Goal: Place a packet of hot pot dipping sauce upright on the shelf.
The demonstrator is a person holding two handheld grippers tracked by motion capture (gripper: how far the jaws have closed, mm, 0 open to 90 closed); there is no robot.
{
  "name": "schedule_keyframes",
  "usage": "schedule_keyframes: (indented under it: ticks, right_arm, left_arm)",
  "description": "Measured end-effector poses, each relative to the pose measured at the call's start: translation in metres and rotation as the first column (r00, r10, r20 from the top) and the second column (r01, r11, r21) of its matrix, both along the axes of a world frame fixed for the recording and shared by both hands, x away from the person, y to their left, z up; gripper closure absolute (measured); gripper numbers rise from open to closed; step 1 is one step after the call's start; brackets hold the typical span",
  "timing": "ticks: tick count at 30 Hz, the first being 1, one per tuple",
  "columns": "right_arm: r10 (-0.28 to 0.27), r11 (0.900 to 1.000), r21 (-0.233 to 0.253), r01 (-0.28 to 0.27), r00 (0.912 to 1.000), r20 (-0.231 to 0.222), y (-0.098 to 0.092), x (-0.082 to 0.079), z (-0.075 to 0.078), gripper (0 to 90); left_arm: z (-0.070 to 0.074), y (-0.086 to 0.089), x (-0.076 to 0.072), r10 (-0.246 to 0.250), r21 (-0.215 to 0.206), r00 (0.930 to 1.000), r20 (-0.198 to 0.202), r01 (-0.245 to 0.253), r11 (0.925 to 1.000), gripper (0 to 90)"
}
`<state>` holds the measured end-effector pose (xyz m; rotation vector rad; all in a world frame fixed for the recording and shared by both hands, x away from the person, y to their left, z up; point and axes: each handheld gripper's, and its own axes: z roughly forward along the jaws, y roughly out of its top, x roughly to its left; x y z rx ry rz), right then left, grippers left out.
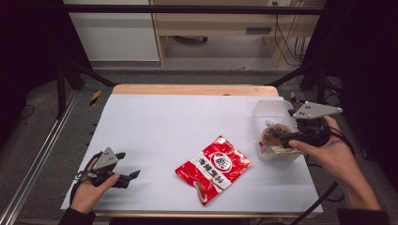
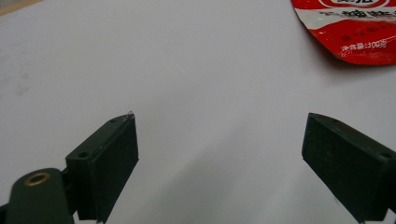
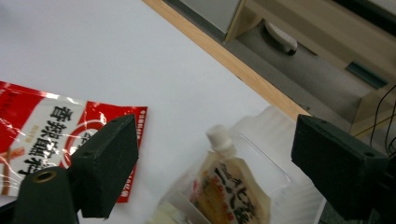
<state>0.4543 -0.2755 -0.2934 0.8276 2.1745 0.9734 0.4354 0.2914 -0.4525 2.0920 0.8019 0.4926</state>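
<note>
White surface (image 1: pixel 164 122) fills centre of frame; wooden edge strip (image 1: pixel 195 89) along its far side. Light wood cabinet (image 1: pixel 225 23) at upper centre, white panel (image 1: pixel 112 35) to its left. Black cables (image 1: pixel 286 40) hang at upper right. Grey floor (image 1: pixel 42 136) at left, metal rail (image 1: pixel 33 159) running diagonally toward lower left. Black frame bar (image 1: pixel 187 8) across top.

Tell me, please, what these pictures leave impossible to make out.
- Spouted pouch: its lower part is cut off by the right gripper view's bottom edge.
- Red packet: its top is cut off in the left gripper view.
- Clear container: its contents are partly hidden by the right tool.
</note>
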Motion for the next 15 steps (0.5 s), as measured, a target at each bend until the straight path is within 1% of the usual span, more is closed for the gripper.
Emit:
schedule_keyframes:
  ticks: [1,3,4,5,6,7,8,9,10,12,13,15]
  right_arm:
    - [0.014,1.000,0.008,-0.014,0.9995,0.029,0.011,-0.011,0.002,16.3]
    - [0.023,1.000,0.019,-0.024,0.9988,0.042,0.023,-0.023,0.002,16.6]
    - [0.023,1.000,0.019,-0.024,0.9988,0.042,0.023,-0.023,0.002,16.6]
    - [0.022,1.000,0.005,-0.022,0.9989,0.042,0.035,-0.033,-0.002,16.5]
    - [0.022,1.000,0.005,-0.022,0.9989,0.042,0.035,-0.033,-0.002,16.5]
    - [0.027,0.999,0.018,-0.028,0.9989,0.039,0.046,-0.040,-0.010,17.0]
    - [0.032,0.999,0.015,-0.033,0.9990,0.032,0.052,-0.043,-0.016,17.4]
    - [0.032,0.999,0.015,-0.033,0.9990,0.032,0.052,-0.043,-0.016,17.4]
    - [0.026,0.999,0.023,-0.026,0.9997,0.002,0.061,-0.047,-0.030,18.1]
    - [0.012,0.998,0.054,-0.011,0.9998,-0.016,0.068,-0.048,-0.046,18.1]
    - [0.012,0.998,0.054,-0.011,0.9998,-0.016,0.068,-0.048,-0.046,18.1]
    - [0.012,0.998,0.068,-0.010,0.9992,-0.038,0.075,-0.046,-0.063,16.7]
  left_arm:
    - [0.000,0.000,0.000,0.001,0.001,1.0000,0.001,-0.001,1.0000,10.5]
    - [0.000,0.000,0.000,0.002,0.002,1.0000,0.000,-0.002,1.0000,10.5]
    - [0.000,0.000,0.000,0.003,0.001,1.0000,0.001,-0.003,1.0000,10.5]
    - [0.000,0.000,0.000,0.001,0.001,1.0000,0.000,-0.001,1.0000,10.5]
    - [0.000,0.000,0.000,0.001,0.002,1.0000,0.000,-0.001,1.0000,10.5]
    - [0.000,0.000,-0.001,0.000,0.003,1.0000,0.001,0.000,1.0000,10.5]
    - [0.000,-0.001,-0.001,-0.001,0.002,1.0000,0.002,0.001,1.0000,10.5]
    - [0.000,-0.001,-0.001,-0.001,0.002,1.0000,0.002,0.001,1.0000,10.5]
    - [0.000,-0.001,-0.001,-0.003,0.003,1.0000,0.002,0.003,1.0000,10.5]
    - [0.000,-0.001,-0.001,-0.004,0.003,1.0000,0.001,0.004,1.0000,10.5]
    - [0.000,-0.001,-0.001,-0.004,0.003,1.0000,0.001,0.004,1.0000,10.5]
    - [0.000,0.000,0.000,-0.005,0.003,1.0000,0.001,0.005,1.0000,10.5]
